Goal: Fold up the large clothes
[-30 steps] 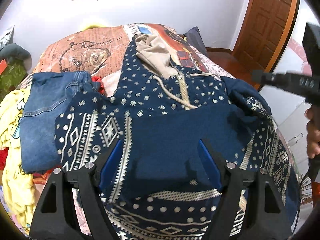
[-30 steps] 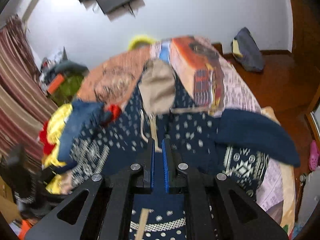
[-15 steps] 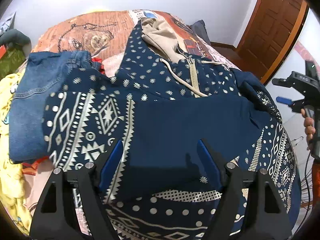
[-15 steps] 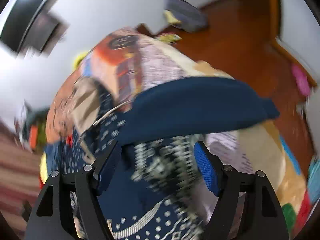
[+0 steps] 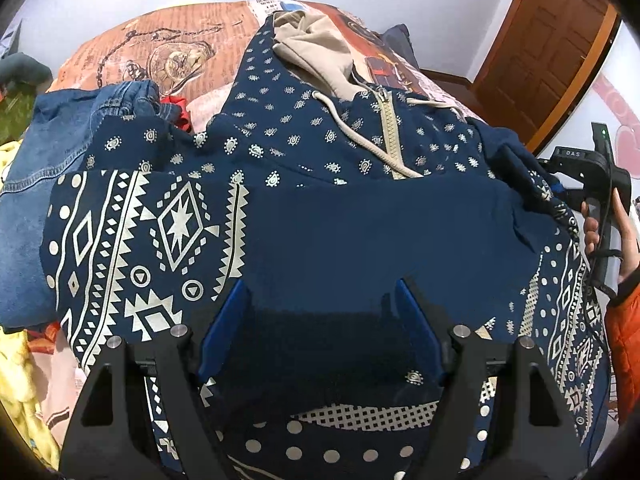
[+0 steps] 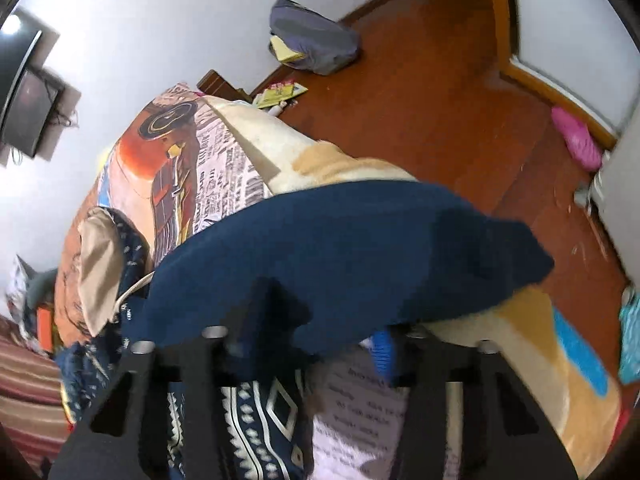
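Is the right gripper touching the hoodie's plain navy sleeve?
Touching. In the right wrist view the navy sleeve drapes over the closing right gripper, hiding one finger, with cloth between the jaws.

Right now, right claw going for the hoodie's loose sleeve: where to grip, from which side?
Grip the sleeve near its plain navy cuff end, which hangs over the bed edge. Come from the floor side and slightly below, since that edge lies free. The right claw is closing with the sleeve's edge between its jaws. Avoid the bunched shoulder: layers are stacked there.
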`<state>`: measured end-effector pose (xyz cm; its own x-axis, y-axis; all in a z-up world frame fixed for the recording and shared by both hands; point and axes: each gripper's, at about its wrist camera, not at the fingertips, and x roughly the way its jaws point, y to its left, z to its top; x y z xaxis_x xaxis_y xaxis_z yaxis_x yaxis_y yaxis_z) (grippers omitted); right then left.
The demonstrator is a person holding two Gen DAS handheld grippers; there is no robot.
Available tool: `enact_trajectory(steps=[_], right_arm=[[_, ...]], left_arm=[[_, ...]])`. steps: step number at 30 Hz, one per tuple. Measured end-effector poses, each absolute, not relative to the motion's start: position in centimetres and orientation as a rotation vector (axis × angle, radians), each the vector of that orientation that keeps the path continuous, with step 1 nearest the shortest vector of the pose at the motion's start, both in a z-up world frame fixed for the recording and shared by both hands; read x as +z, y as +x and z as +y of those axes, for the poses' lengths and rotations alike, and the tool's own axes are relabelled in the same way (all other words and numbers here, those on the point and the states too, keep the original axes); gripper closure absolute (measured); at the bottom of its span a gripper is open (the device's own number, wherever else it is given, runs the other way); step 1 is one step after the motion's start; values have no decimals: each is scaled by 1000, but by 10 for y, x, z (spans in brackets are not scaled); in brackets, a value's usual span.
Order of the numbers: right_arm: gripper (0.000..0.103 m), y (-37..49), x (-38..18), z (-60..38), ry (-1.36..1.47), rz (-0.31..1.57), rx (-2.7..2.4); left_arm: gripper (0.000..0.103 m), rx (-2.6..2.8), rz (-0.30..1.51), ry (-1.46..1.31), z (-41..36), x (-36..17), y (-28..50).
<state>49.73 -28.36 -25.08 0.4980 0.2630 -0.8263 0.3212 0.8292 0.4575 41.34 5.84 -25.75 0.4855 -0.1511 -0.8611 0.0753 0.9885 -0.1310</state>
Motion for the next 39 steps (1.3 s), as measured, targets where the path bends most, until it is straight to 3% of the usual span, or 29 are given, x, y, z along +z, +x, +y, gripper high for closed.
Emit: enact_trajectory(steps=[6, 18, 23, 29, 39], right_arm=[[96, 496, -225, -278, 543, 998, -40], [97, 463, -87, -186, 352, 764, 275], [97, 441, -62, -119, 250, 750, 448], [97, 422, -94, -41, 124, 869, 630], [97, 383, -219, 35, -78, 1210, 699]], left_arm=[[27, -127, 1045, -61, 59, -255, 411], [27, -119, 935, -36, 66, -204, 387], [27, -105, 882, -51, 79, -180, 373], [27, -79, 852, -54, 101, -167, 352], [27, -51, 921, -98, 129, -189, 337]])
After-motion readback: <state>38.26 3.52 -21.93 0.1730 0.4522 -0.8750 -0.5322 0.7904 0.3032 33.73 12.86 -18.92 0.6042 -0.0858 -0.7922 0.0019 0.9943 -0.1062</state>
